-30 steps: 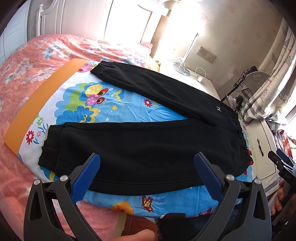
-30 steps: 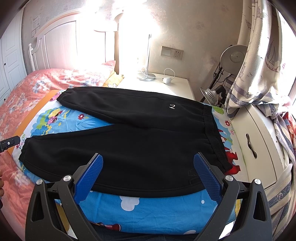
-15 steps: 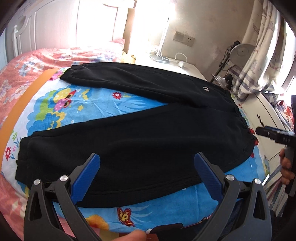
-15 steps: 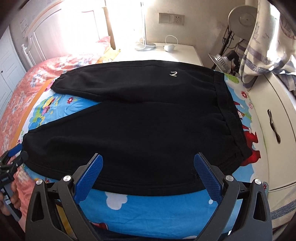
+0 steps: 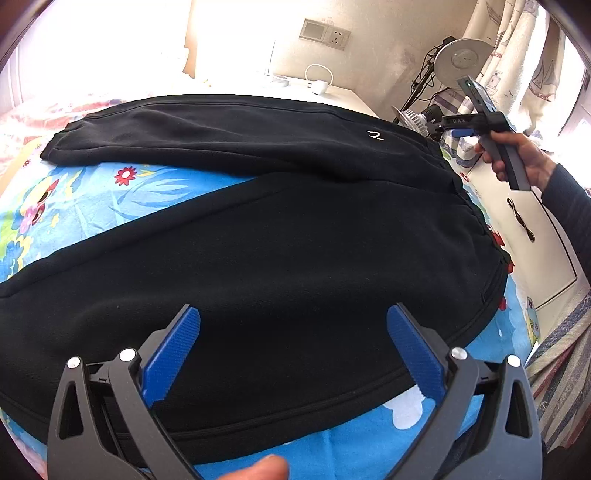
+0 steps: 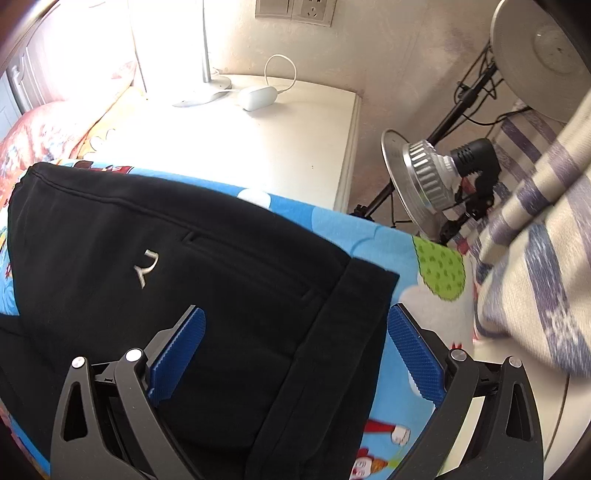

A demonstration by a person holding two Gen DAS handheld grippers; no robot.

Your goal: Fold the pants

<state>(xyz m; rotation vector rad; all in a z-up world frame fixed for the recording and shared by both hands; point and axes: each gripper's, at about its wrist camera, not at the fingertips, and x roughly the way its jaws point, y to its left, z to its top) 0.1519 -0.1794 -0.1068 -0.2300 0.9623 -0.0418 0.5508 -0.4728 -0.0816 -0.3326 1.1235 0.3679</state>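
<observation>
Pants (image 5: 258,240) flat under left gripper (image 5: 293,325), right gripper (image 6: 295,328) over waistband, both grippers released

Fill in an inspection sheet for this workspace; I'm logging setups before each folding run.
Surface: cartoon-print sheet over the bed.
Job's things: black pants spread flat, legs apart, waistband at the right.
Clutter: nothing seen on the sheet.
Grippers: left gripper open over the near leg; right gripper open above the waistband.
Cables: white cord on the nightstand.
Surroundings: studio light, striped curtain, wall socket.
</observation>
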